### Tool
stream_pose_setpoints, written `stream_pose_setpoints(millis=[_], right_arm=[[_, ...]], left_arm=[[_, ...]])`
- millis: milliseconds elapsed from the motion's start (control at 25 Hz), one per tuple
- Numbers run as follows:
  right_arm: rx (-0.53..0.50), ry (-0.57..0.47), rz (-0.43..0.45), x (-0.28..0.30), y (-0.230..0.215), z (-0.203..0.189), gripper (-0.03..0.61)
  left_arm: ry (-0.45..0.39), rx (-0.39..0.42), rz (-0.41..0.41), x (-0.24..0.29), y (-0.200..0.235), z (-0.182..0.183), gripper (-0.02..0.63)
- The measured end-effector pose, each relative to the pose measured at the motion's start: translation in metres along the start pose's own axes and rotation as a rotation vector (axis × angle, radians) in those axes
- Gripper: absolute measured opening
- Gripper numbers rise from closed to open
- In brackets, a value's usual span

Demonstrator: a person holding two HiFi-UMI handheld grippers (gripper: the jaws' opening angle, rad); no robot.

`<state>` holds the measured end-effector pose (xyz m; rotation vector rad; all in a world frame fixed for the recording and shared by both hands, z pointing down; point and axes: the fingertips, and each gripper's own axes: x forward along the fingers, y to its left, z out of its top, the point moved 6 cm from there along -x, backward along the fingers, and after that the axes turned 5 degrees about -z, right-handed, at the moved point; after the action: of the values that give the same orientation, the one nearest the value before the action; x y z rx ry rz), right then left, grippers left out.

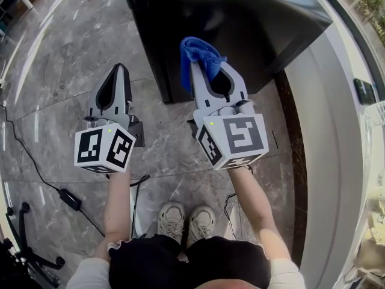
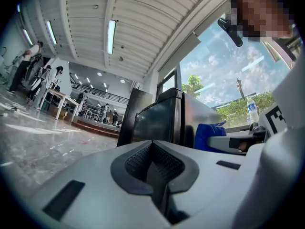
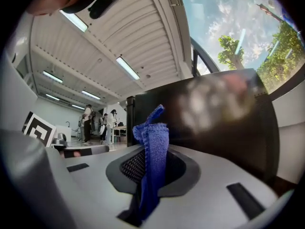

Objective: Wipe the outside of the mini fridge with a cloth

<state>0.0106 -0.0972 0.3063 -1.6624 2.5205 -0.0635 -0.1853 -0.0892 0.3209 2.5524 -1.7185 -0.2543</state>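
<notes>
— What kind of room is it?
— A big hall. The floor [image 1: 60,71] is polished grey stone with veins like marble, the ceiling [image 2: 143,13] is white and ribbed with long lamps, and there is a wide window [image 2: 224,66].
— Where is the fridge?
— One black mini fridge [image 1: 240,29] stands on this floor beside a pale ledge [image 1: 337,131]. Its sides are smooth and shiny.
— And the cloth?
— One blue cloth [image 1: 194,50], soft and knitted, is at the fridge's near front. I cannot tell if it touches. The right gripper [image 1: 203,68] pinches it, and a fold sticks out past the tips.
— The other one?
— The left gripper [image 1: 120,68] is left of the fridge, jaws pressed together on nothing.
— Anything more?
— Two pale shoes [image 1: 186,218], and one black cable [image 1: 36,167] on the floor.
</notes>
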Motion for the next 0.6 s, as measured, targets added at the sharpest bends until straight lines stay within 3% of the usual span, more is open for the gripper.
stream_pose_setpoints(millis=[240,600], right_arm=[[-0.079,0.028,0.128,0.026,0.046,-0.007,0.061],[-0.117,0.061,0.164,0.041,0.062,-0.012,0.061]], left_arm=[[0.005,0.011,-0.014,0.000,-0.006,0.002,0.005],[0.014,0.004,-0.026,0.001,-0.009,0.000,0.005]])
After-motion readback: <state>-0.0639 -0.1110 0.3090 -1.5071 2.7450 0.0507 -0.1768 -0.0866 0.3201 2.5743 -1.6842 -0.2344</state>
